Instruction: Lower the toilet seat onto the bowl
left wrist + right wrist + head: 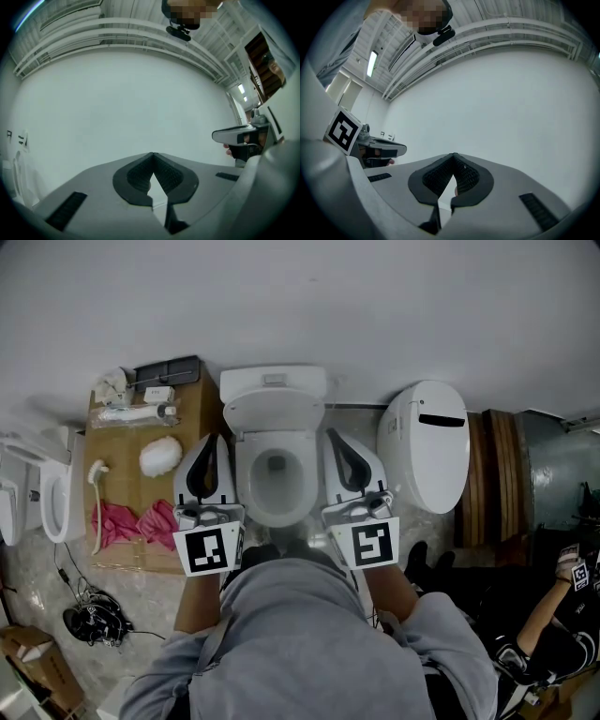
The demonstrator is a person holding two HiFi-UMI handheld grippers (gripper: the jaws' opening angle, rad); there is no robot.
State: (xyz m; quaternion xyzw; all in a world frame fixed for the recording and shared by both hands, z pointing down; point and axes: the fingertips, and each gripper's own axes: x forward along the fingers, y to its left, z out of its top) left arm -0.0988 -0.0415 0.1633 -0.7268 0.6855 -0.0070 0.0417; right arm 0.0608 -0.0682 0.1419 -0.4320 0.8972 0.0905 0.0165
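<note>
Progress is hard to read from here. The toilet sits between my left tongs and my right tongs, and a white ring lies flat round the opening of the bowl. I judge that ring to be the seat, already down, with only the lid standing up against the tank beyond my tips. I cannot rule out that the ring is the bare rim and the seat is folded up with the lid. If so, the whole lowering is left to do.

Both tongs are closed and empty. In the left gripper view the pads meet with nothing but white wall past them, and the right gripper view shows the same. Neither touches the toilet; each hangs just beside it.

The ring's long axis runs parallel to my tongs, from me toward the wall. Its rounded nose points back at me and its hinge end lies ahead of the tips, at the tank.
</note>
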